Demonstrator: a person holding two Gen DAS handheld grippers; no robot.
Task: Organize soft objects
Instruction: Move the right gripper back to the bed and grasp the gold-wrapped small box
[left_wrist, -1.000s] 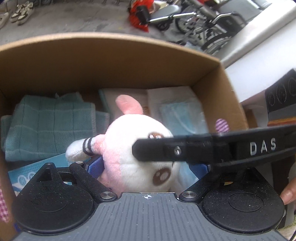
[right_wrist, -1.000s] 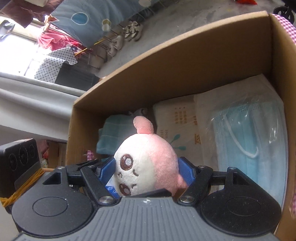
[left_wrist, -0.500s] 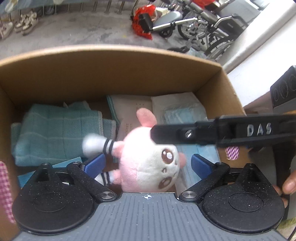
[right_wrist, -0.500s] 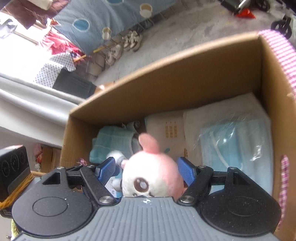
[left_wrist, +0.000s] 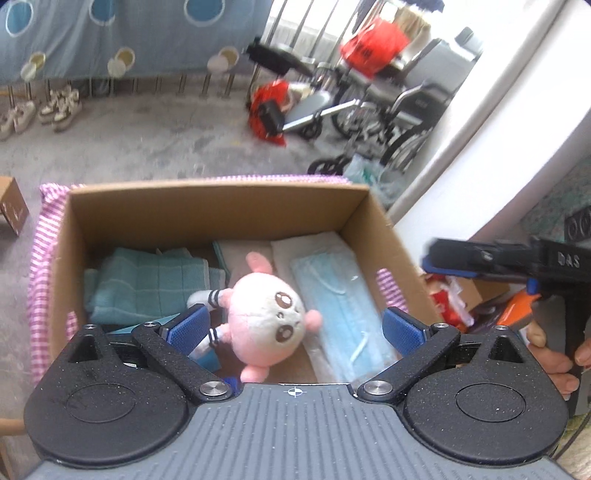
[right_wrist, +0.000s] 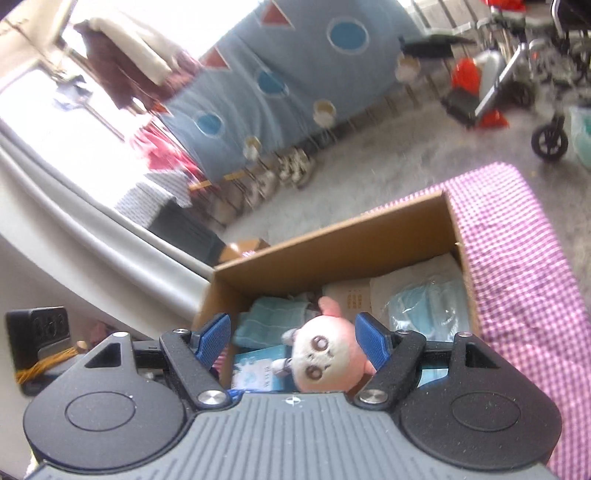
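- We hold the left tongs with their jaws spread wide, blue pads well apart and gripping nothing.
- We hold the right tongs the same way: jaws wide, one blue pad on each side, nothing pinched between them.
- From the left wrist view, the right tongs show off to the right side, seen side-on, level and pointing left.
- Our right hand wraps the handle below them, fingers curled round its front.

Wheelchair, shoes, hung blue sheet.
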